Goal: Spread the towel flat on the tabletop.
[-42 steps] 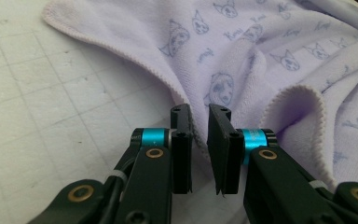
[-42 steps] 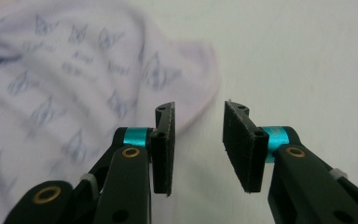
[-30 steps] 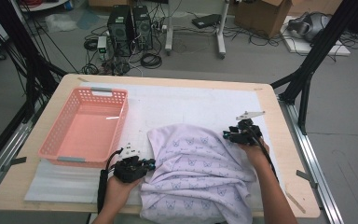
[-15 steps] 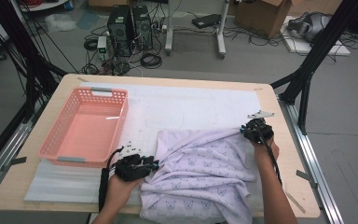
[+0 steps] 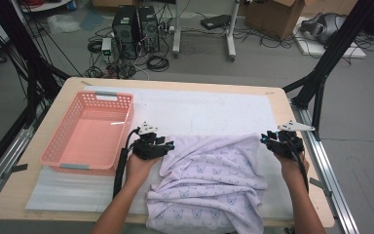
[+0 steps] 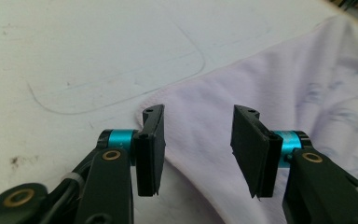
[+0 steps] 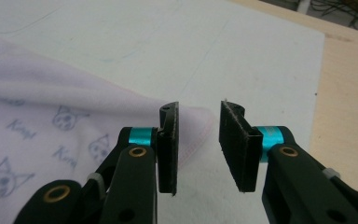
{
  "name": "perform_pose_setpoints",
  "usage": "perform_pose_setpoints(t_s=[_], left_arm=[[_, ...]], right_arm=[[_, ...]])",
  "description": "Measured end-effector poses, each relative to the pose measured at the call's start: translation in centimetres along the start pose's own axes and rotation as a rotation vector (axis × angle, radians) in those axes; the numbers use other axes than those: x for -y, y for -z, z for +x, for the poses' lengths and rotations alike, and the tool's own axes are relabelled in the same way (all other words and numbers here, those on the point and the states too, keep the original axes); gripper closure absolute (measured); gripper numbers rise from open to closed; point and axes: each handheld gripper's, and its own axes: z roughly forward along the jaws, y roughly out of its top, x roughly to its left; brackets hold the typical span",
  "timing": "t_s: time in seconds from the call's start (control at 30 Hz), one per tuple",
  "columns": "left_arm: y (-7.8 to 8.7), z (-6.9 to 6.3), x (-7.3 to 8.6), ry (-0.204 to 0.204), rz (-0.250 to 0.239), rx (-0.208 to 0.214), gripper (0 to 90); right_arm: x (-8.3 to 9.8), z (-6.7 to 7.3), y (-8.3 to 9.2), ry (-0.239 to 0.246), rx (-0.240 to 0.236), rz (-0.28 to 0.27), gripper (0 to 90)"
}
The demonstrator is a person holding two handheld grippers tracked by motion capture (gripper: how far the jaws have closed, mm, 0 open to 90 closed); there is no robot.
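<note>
A pale lilac cloth [image 5: 214, 180] printed with small cat faces lies on the white mat, its far edge pulled out straight between my two grippers. My left gripper [image 5: 168, 145] sits at the cloth's far left corner. In the left gripper view my left gripper [image 6: 198, 140] has just been opening, and the cloth [image 6: 307, 93] lies slack under the gap, unpinched. My right gripper [image 5: 267, 139] sits at the far right corner. In the right gripper view my right gripper [image 7: 198, 140] has also just been opening, with the hemmed corner of the cloth [image 7: 51, 102] lying loose beneath it.
A pink plastic basket [image 5: 58, 151] stands empty at the table's left, close to my left hand. The white mat [image 5: 199, 107] stretches beyond the cloth to the far edge. The bare wooden table edge [image 5: 316, 161] runs just right of my right hand.
My left hand moved away from the person with the cloth's left corner and then let go. My right hand moved right. The cloth's far edge is now stretched wide and straight.
</note>
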Motion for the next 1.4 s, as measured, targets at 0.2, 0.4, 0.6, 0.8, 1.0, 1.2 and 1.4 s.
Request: perform_pose_setpoints(t_s=[0.2,0.4,0.6,0.8,1.0,1.2,1.4], left_arm=[[-2.4,0.3,-0.6,-0.025,0.059,-0.059,46.9],[-3.0,-1.0,-0.4,-0.174,0.067,-0.101,52.3],[-3.5,-0.8,-1.1,-0.208,0.059,-0.119,85.8],[-3.2,2.7,-3.2,-0.048,-0.071,-0.241,85.9],[-3.7,4.0,-2.9,0.027,-0.032,-0.195,69.1],[-2.5,3.9,-2.7,0.058,-0.048,-0.123,54.9],[-1.9,3.3,-2.0,0.051,-0.018,-0.067,53.1]], right_arm=[[1.1,0.0,0.6,0.001,-0.043,0.002,66.8],[1.5,0.1,0.7,0.007,-0.067,-0.012,66.2],[1.5,0.3,0.3,0.010,-0.077,-0.009,66.3],[1.5,0.2,-0.1,0.004,-0.077,-0.002,66.3],[1.5,0.0,-0.7,-0.018,-0.079,0.006,66.1],[1.1,-0.1,-2.2,-0.059,-0.101,0.012,63.9],[0.0,0.9,-5.2,-0.055,-0.149,0.060,58.6]])
